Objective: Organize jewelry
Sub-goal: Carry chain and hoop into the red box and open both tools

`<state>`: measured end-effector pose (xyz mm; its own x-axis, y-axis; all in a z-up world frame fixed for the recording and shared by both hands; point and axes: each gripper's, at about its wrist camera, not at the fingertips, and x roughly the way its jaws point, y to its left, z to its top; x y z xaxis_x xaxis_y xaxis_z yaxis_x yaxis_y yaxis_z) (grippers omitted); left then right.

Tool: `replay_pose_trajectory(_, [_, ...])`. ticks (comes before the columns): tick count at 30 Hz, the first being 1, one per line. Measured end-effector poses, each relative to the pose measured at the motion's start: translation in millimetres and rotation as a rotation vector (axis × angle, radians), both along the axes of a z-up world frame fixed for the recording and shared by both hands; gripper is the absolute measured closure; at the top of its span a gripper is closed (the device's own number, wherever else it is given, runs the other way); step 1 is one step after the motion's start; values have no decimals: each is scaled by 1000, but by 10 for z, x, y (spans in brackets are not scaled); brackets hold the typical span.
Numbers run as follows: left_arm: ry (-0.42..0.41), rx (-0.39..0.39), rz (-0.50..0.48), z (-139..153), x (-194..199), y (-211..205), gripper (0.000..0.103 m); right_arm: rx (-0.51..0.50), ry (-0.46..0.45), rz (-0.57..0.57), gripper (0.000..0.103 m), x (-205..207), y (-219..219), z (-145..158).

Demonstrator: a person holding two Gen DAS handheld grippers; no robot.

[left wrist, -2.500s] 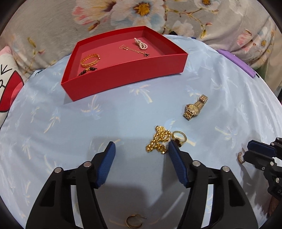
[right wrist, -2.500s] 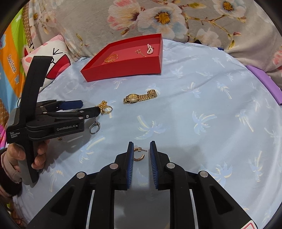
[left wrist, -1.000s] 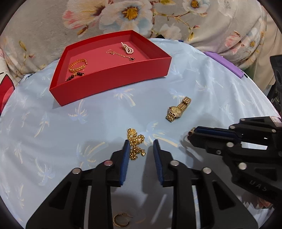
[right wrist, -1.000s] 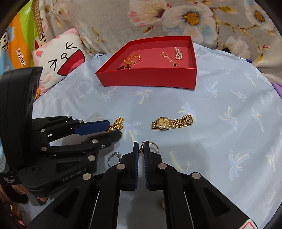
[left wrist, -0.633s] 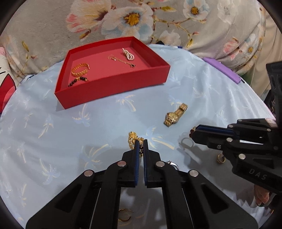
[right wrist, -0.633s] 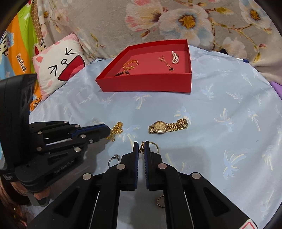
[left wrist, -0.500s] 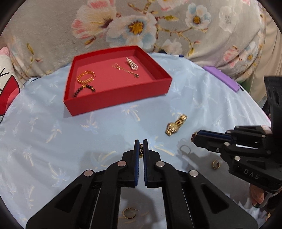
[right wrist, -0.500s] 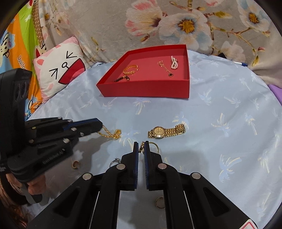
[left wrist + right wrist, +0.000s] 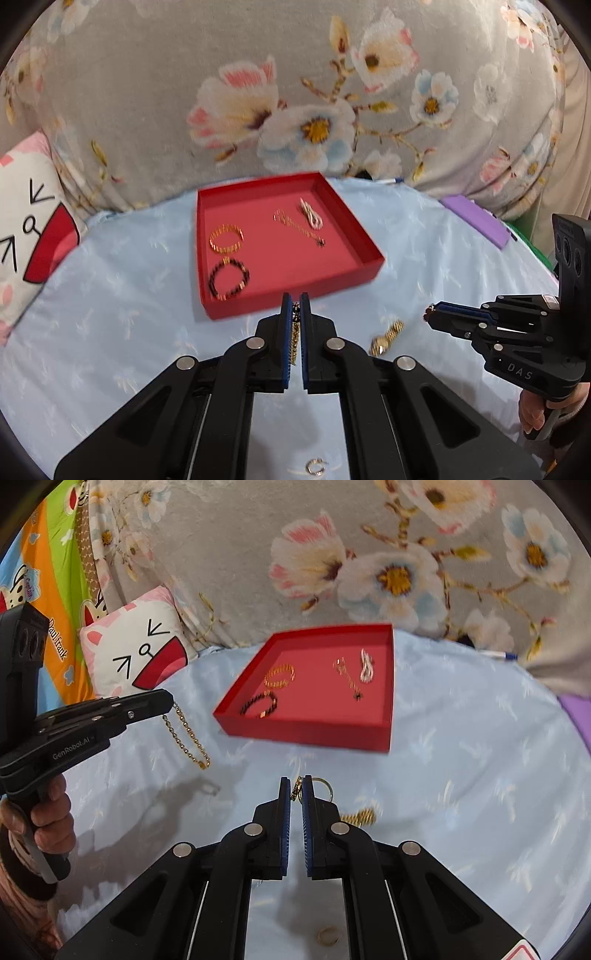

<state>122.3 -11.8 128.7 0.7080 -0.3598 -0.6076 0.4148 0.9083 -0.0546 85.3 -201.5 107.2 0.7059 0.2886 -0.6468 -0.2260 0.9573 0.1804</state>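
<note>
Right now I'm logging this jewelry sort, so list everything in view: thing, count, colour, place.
Tray: one, red, far on the cloth.
Bracelets: gold, dark beaded, tray's left half.
Pearl strand, thin gold chain: tray's right half.
Watch: one, gold, on the cloth.
Loose rings, near edge.
Cat pillow: white, left.
Bedsheet: light blue.
Left hand-held gripper: shut on gold chain, dangling.
Right hand-held gripper: shut on gold ring.

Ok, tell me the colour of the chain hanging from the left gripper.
Gold. The thin beaded chain dangling from the left gripper shows best in the right wrist view.
</note>
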Motion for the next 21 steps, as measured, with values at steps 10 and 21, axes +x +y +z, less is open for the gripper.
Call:
replay_pose_trajectory(10, [-36,25,32,432,915,-289,100,45,45,50,98,1199,63,379])
replay_pose_trajectory(21, [110,96,61,-289,2107,-550,100,55,242,8,98,2359,70,-303])
